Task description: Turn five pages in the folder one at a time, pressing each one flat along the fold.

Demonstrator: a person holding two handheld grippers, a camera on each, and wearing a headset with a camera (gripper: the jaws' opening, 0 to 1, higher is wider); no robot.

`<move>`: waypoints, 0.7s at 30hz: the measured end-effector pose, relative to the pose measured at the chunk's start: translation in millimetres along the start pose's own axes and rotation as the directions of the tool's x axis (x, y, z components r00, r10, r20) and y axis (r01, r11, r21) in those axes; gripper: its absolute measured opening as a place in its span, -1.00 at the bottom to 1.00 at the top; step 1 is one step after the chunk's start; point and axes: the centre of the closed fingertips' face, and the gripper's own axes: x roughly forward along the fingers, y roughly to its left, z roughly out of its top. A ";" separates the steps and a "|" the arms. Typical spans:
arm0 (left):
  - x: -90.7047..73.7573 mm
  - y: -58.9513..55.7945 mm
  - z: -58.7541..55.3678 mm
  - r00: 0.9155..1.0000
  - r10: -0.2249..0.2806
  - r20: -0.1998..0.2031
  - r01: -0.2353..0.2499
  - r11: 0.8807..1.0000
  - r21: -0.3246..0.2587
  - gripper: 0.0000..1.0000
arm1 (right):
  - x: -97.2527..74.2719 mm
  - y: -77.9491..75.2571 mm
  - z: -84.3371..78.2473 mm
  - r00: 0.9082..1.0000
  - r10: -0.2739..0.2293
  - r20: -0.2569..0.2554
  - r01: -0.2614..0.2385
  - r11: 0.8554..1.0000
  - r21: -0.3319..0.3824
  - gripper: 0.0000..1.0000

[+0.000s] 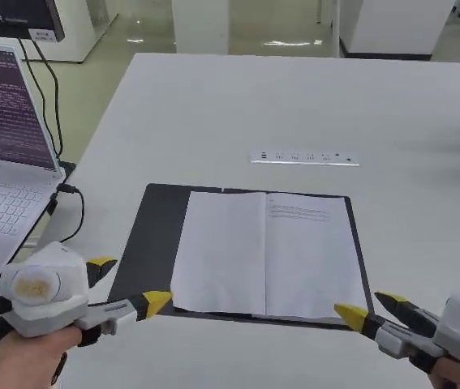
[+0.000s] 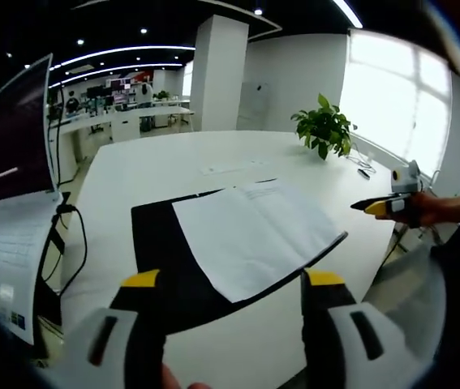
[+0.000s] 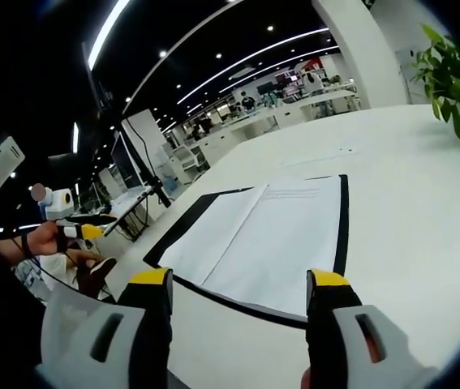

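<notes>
Both released and empty, left hand-held gripper (image 1: 130,282) and right hand-held gripper (image 1: 367,306) hover by the open black folder of white pages (image 1: 144,251) on the white tabletop (image 1: 213,113); pinching deep could lift two sheets.

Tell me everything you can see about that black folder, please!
The folder is thin and black, lying open and flat on the white table. White pages lie spread inside, a fold down the middle; the left one looks blank, the right has a few small printed lines on top. A wide black strip shows at its left, a narrow one at its right. The open left tongs and right tongs hover by its near corners.
</notes>
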 end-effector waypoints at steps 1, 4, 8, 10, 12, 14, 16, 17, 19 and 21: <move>-1.5 -0.1 -0.1 1.000 0.005 0.002 -0.005 1.000 -0.001 0.38 | -0.9 0.5 0.1 1.000 0.001 -0.002 -0.001 1.000 -0.003 0.33; -3.1 0.1 -3.4 1.000 0.015 -0.002 -0.016 1.000 -0.005 0.39 | -2.2 2.3 -0.9 1.000 0.005 -0.012 -0.005 1.000 -0.019 0.35; -5.3 -1.4 -6.6 1.000 0.020 -0.007 -0.020 1.000 -0.015 0.43 | -3.4 6.4 -1.7 1.000 0.008 -0.020 -0.008 1.000 -0.025 0.37; -5.9 -2.8 -7.0 1.000 0.020 -0.005 -0.020 1.000 -0.021 0.45 | -3.6 7.1 -2.2 1.000 0.010 -0.019 -0.010 1.000 -0.023 0.38; -5.9 -4.2 -7.9 1.000 0.022 -0.006 -0.022 0.999 -0.026 0.45 | -4.4 9.4 -1.7 1.000 0.012 -0.014 -0.012 1.000 -0.017 0.39; -5.4 -5.9 -9.4 1.000 0.021 -0.011 -0.022 0.999 -0.032 0.46 | -5.8 11.2 -1.7 1.000 0.011 -0.010 -0.011 1.000 -0.011 0.41; -5.1 -8.3 -9.3 1.000 0.015 -0.011 -0.015 0.999 -0.042 0.47 | -6.3 12.9 -4.1 1.000 0.014 -0.017 -0.014 1.000 -0.007 0.43; -4.6 -10.4 -8.6 1.000 0.010 -0.010 -0.010 0.999 -0.045 0.47 | -6.6 13.7 -5.7 1.000 0.014 -0.022 -0.014 1.000 -0.008 0.46; -3.5 -12.7 -8.3 1.000 0.004 -0.011 -0.004 0.999 -0.047 0.48 | -7.8 15.5 -8.4 0.999 0.015 -0.028 -0.015 1.000 -0.010 0.48; -2.0 -15.7 -6.9 1.000 -0.002 -0.011 0.002 0.999 -0.047 0.50 | -9.3 16.1 -8.9 1.000 0.013 -0.024 -0.013 1.000 -0.006 0.48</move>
